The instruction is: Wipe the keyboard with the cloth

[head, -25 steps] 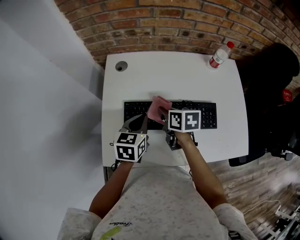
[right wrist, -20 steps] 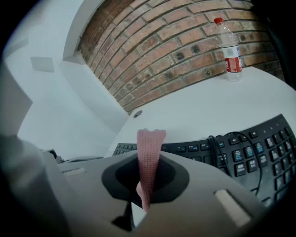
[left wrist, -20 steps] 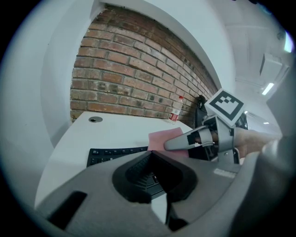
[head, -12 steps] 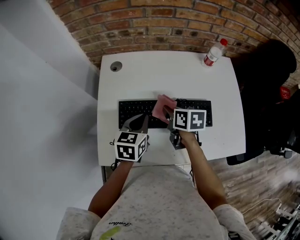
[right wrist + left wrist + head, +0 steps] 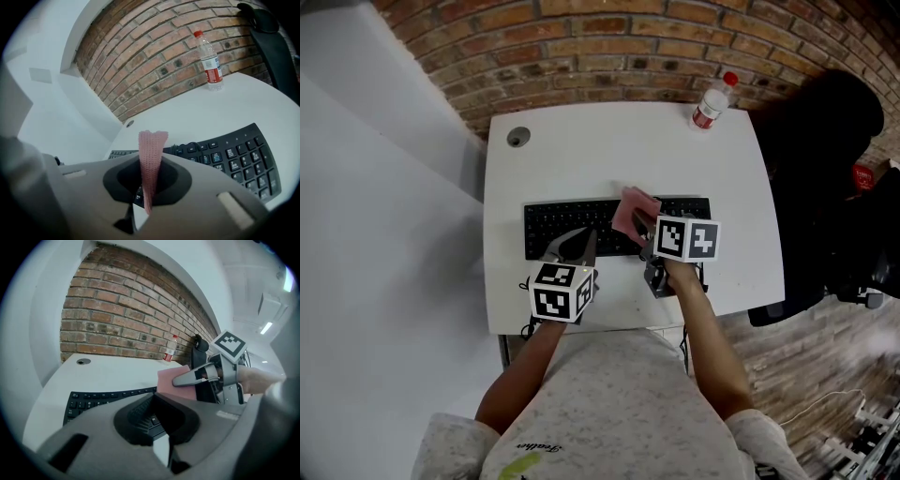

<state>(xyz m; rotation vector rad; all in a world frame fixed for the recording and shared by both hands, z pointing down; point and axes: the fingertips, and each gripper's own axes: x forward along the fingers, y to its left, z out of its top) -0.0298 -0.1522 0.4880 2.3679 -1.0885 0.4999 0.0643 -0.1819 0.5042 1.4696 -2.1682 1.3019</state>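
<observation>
Head view: from above, looking steeply down on the whole desk [image 5: 581, 141], wall [image 5: 609, 47] at top. Left gripper [image 5: 573, 244] view: low and close over the keyboard [image 5: 103, 397], facing the wall, catching the right gripper [image 5: 182, 379] from the side. Right gripper view: equally low, facing wall across keyboard, cloth [image 5: 151, 159] right at the lens. Shared by all three: keyboard, bottle [image 5: 710, 101], wall, desk.
</observation>
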